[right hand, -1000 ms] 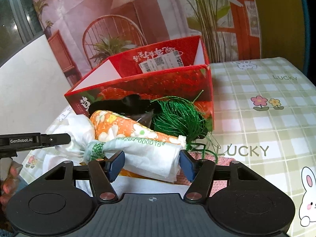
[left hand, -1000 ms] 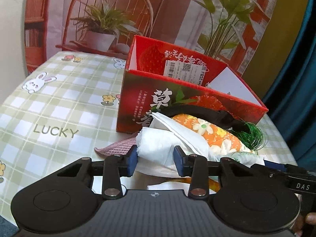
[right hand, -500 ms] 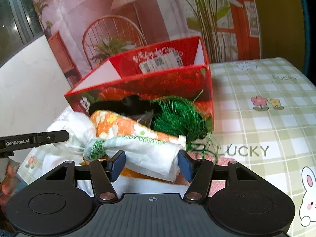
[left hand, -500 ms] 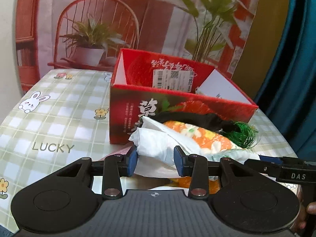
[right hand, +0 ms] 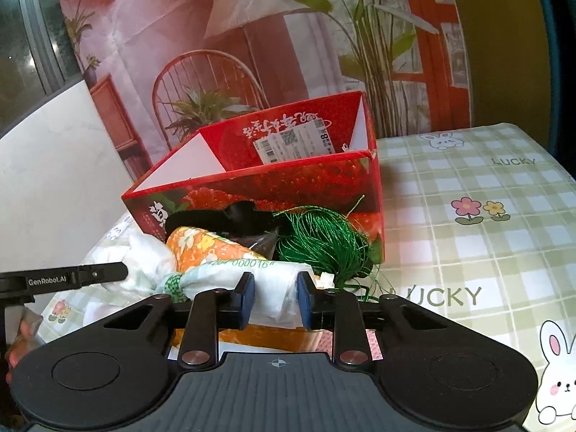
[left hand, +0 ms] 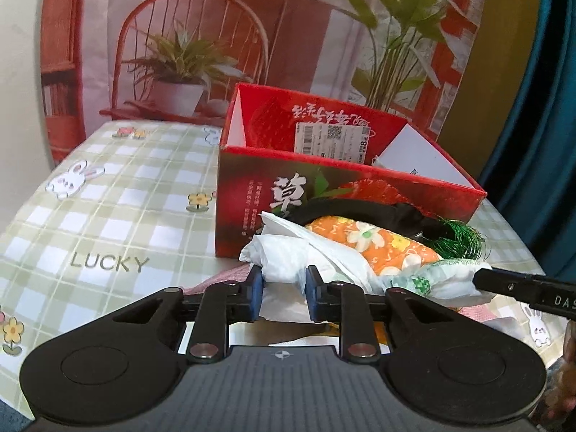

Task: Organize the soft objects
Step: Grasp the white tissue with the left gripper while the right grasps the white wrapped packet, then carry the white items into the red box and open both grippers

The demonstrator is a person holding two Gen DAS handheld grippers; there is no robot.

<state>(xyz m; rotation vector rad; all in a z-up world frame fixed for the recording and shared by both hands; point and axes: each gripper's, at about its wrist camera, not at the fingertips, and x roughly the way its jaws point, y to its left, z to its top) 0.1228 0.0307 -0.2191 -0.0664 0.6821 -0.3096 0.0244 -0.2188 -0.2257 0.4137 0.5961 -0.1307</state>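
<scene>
Both tools closing on white plastic bag, mid-grasp
Left tool (left hand: 282,289) and right tool (right hand: 275,297) pinch bag (right hand: 277,288) ends, lower centre; next: lift into red box (right hand: 288,194).

Checked tablecloth (left hand: 108,216) under red box (left hand: 252,212)

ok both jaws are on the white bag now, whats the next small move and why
Probably lift the white plastic bag a little, both hands together. The left gripper and right gripper are closing on its two ends, and it lies on the pile in front of the open red box, so it must rise to clear the wall.
</scene>
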